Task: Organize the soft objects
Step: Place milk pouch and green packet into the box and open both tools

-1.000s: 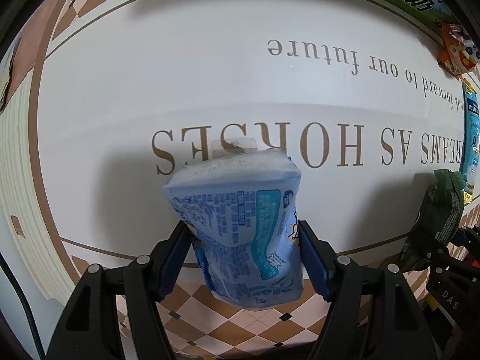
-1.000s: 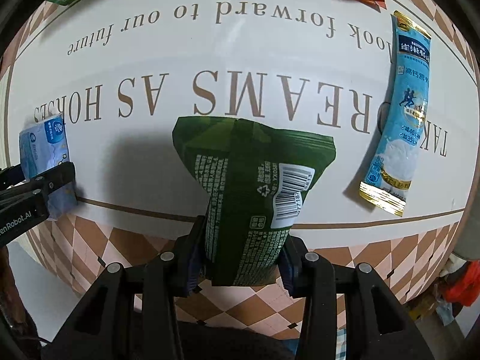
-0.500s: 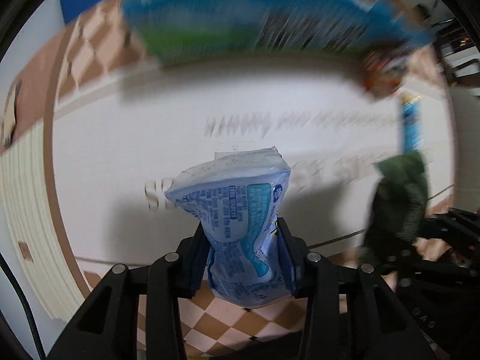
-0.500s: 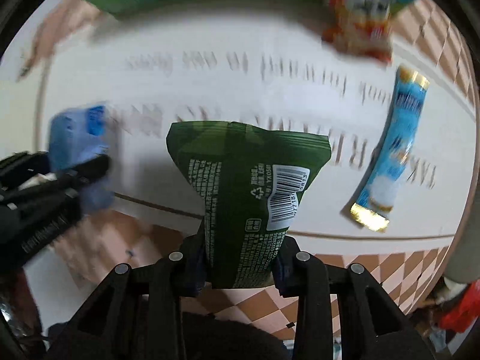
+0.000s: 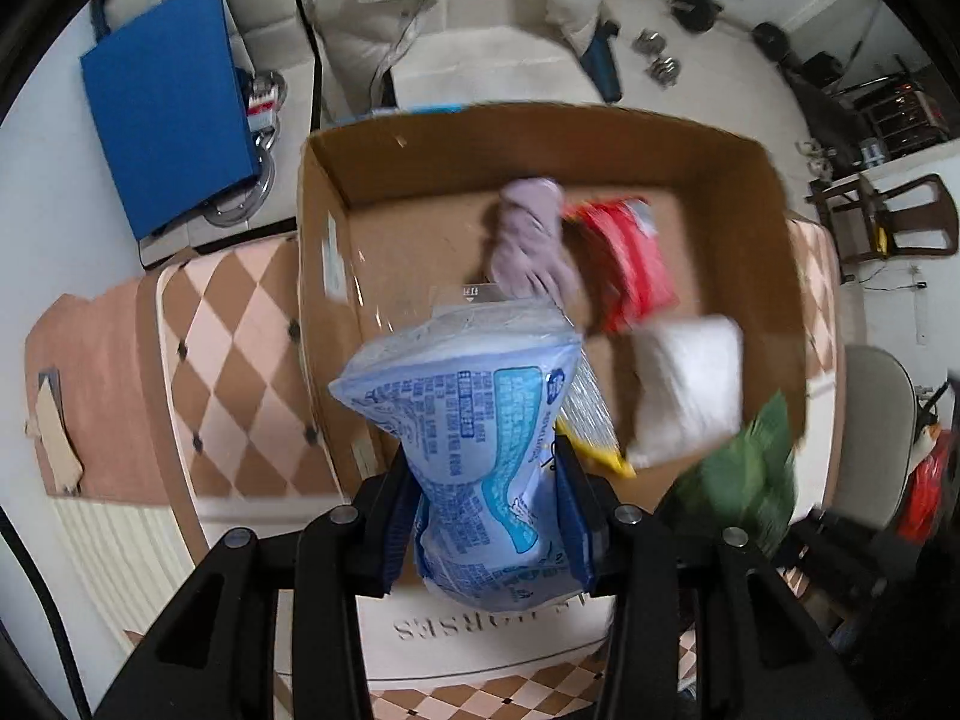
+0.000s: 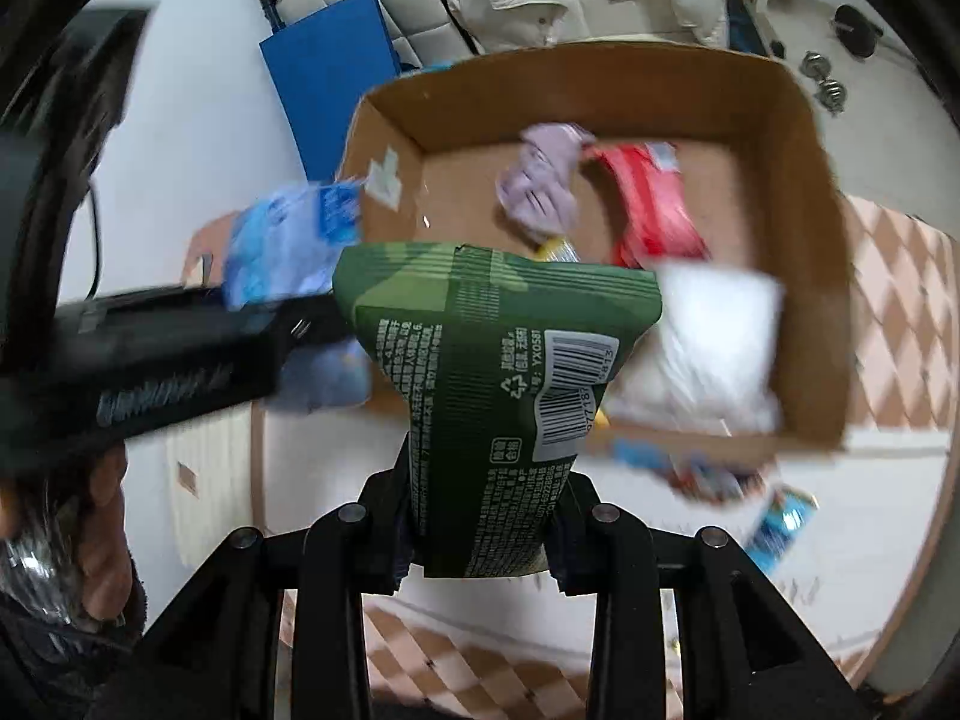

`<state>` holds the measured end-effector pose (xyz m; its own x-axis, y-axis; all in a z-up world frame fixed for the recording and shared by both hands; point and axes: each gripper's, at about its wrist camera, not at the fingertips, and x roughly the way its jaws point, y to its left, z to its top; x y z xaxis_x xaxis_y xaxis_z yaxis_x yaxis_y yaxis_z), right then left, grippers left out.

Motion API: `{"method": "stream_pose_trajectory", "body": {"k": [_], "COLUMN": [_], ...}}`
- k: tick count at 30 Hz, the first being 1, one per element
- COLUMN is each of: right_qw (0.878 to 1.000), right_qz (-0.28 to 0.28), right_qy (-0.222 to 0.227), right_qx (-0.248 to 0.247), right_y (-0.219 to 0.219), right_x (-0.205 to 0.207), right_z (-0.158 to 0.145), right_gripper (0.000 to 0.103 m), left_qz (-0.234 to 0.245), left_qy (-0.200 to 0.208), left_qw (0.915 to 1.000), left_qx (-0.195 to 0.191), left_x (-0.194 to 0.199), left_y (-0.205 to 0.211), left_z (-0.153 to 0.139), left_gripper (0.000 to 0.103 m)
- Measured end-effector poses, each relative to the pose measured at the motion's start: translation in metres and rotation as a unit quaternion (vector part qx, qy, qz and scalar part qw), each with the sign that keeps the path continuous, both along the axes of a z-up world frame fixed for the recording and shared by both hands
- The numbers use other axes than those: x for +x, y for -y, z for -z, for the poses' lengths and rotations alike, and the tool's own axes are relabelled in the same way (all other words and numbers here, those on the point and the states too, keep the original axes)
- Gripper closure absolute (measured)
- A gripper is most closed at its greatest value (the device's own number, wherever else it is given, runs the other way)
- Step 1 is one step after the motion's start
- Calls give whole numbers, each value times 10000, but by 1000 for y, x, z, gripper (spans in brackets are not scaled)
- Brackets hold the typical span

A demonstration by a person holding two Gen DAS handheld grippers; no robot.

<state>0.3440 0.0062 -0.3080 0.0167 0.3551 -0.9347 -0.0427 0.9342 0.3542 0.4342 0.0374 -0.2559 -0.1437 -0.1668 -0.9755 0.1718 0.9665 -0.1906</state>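
- Two soft packets are in the air at once, each carried toward the same open cardboard box [image 5: 780, 276], the largest thing here, which stands on the checked tabletop [image 5: 240, 360].
- The box already holds a white pillow-like pack [image 6: 714, 348], a red packet [image 6: 654, 210], a mauve cloth [image 6: 543, 186] and something yellow that is mostly hidden.
- The green packet [image 6: 498, 396] stands upright in the right tongs [image 6: 480, 531], which pinch its lower end; its top hangs over the box's near wall.
- The blue-and-white pouch [image 5: 480, 450] is squeezed at the waist by the left tongs [image 5: 483, 519] and sits just at the box's near left corner.
- A few small packets [image 6: 780, 522] lie on the tabletop near the box's right side, blurred, so the sorting looks only partly done.
- Judged from this, the step in hand is the carry to the box. Next, each packet needs to clear the near wall, then be let go over a bare patch of floor, the left side looking freest.
- Both packets are limp, so a low drop should keep them from toppling out.
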Motion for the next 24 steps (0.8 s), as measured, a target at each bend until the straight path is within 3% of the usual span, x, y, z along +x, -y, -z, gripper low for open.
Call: {"method": "stream_pose_trajectory", "body": {"k": [6, 16, 18, 19, 20, 23, 24], "right_qw": [9983, 9893, 9888, 9892, 9895, 9901, 9909], "right_qz": [141, 165, 110, 99, 107, 114, 101], "right_qy": [-524, -1352, -1403, -1387, -1376, -1348, -1316], "right_qx": [229, 521, 504, 459, 434, 361, 269], "right_y": [-21, -38, -40, -40, -39, -38, -37], "right_x": [55, 76, 77, 78, 81, 84, 83], "right_z": [47, 105, 109, 110, 105, 102, 99], "right_gripper": [67, 65, 54, 36, 26, 26, 26], "left_qz": [9, 24, -95, -139, -189, -261, -246], "left_qy": [-499, -933, -1036, -1033, -1029, -943, -910], "left_qw": [9984, 9949, 9941, 9941, 9943, 9950, 9954], "left_qx": [270, 374, 305, 290, 221, 178, 185], "left_x": [52, 71, 72, 72, 73, 73, 73], "left_y": [3, 1, -3, -5, -6, -8, -8], "left_z": [44, 83, 87, 87, 86, 79, 77], "left_gripper": [64, 57, 49, 46, 46, 44, 33]}}
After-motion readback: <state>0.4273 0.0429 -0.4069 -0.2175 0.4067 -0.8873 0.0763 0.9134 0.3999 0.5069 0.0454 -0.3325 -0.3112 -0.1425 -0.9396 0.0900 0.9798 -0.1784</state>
